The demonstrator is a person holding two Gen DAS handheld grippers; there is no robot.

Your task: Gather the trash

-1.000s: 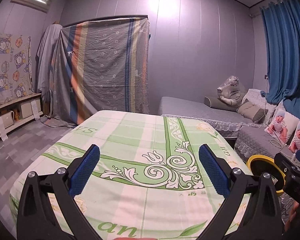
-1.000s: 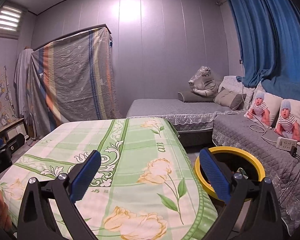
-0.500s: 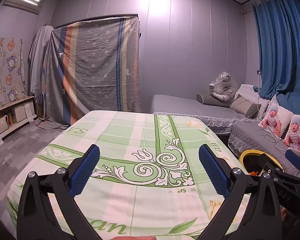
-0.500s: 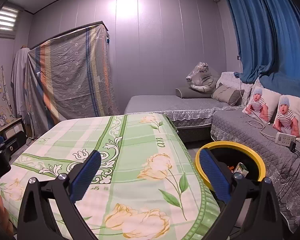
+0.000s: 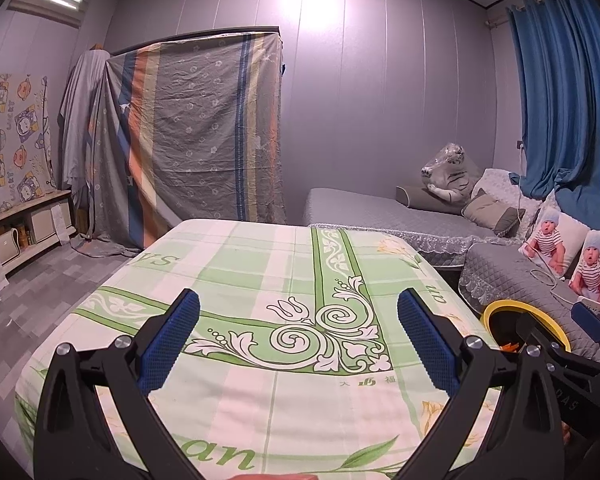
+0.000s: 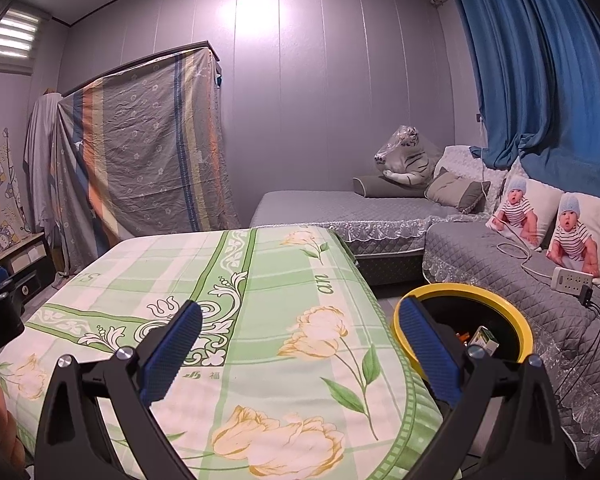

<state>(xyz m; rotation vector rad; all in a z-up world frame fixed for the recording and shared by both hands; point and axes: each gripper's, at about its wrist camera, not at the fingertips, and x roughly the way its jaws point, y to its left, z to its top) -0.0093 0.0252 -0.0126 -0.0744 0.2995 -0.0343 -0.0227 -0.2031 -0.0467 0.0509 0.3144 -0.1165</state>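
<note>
A black trash bin with a yellow rim stands on the floor right of the table; it also shows in the left wrist view. Inside it I see a small green-and-white carton and some orange scraps. My left gripper is open and empty above the green floral tablecloth. My right gripper is open and empty over the table's right part, its right finger in front of the bin. The right gripper also shows in the left wrist view.
A grey sofa with baby-print cushions and a white power strip lies to the right. A grey bed with a toy tiger is behind. A sheet-covered wardrobe stands at the back left.
Both grippers have shifted slightly, and both stay open and empty. In the right wrist view the bin sits more centrally and the carton inside it has come into sight.
</note>
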